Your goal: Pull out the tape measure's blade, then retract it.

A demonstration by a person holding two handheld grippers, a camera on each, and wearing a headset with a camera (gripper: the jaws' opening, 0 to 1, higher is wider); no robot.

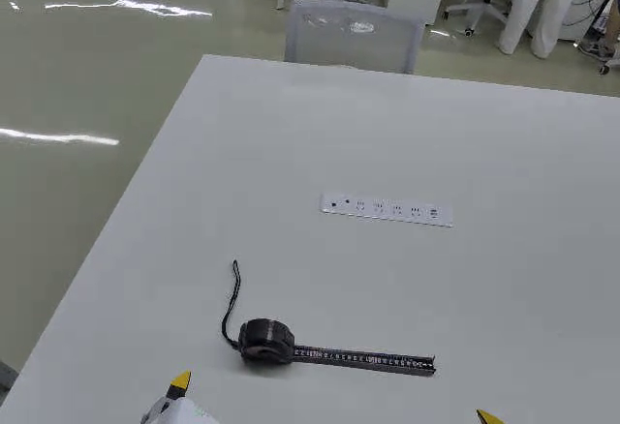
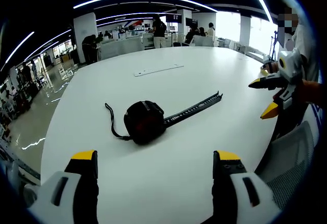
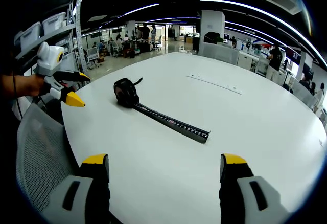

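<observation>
A black tape measure (image 1: 265, 340) lies on the white table (image 1: 387, 143) near its front edge, a black wrist strap (image 1: 232, 300) trailing behind the case. Its dark blade (image 1: 365, 358) is drawn out flat to the right, ending in a small hook. The case (image 2: 144, 121) and blade (image 2: 194, 109) lie ahead of my left gripper (image 2: 154, 161), which is open and holds nothing. My right gripper (image 3: 164, 165) is open too, short of the blade (image 3: 171, 123) and case (image 3: 125, 91). Both grippers hang apart from the tape. A yellow fingertip (image 1: 180, 381) pokes in at the bottom of the head view.
A white power strip (image 1: 387, 209) is set into the table's middle. A grey mesh chair (image 1: 353, 37) stands at the far edge, with glossy floor to the left. The other gripper (image 2: 273, 88) enters the left gripper view from the right.
</observation>
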